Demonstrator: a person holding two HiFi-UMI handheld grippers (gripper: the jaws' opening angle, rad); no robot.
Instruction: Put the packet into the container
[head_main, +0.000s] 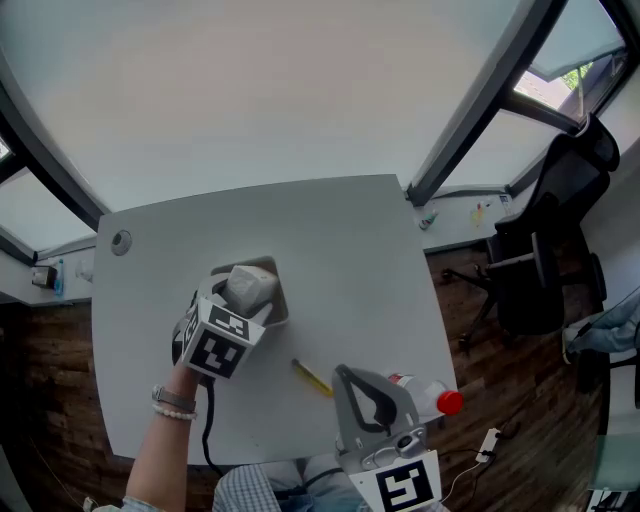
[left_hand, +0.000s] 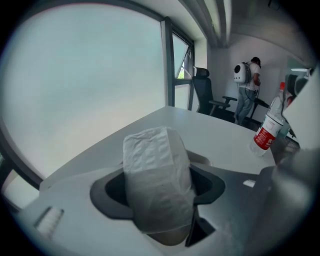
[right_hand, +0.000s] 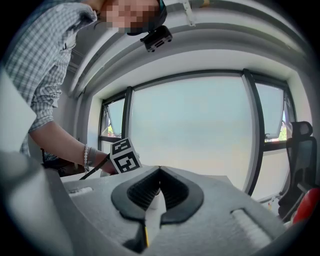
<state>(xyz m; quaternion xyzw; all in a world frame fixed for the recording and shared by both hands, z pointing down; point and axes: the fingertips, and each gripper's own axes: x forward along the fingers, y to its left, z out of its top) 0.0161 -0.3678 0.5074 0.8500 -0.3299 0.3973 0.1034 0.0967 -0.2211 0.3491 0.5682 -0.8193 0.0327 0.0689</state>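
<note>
A white, soft packet (head_main: 252, 283) is pinched between the jaws of my left gripper (head_main: 237, 300), which points steeply down. The packet hangs over the mouth of a small grey-beige container (head_main: 281, 300) on the left half of the grey table (head_main: 340, 250). In the left gripper view the packet (left_hand: 155, 175) fills the gap of the left gripper (left_hand: 159, 170) and touches both dark pads; it hides most of the container. My right gripper (head_main: 345, 372) stays near the table's front edge, shut and empty. Its jaws meet at the tip of the right gripper (right_hand: 159, 172).
A yellow pencil (head_main: 312, 378) lies between the two grippers. A clear bottle with a red cap (head_main: 432, 395) (left_hand: 267, 127) is at the front right. A round grommet (head_main: 121, 241) sits at the far left corner. A black office chair (head_main: 545, 260) stands right of the table.
</note>
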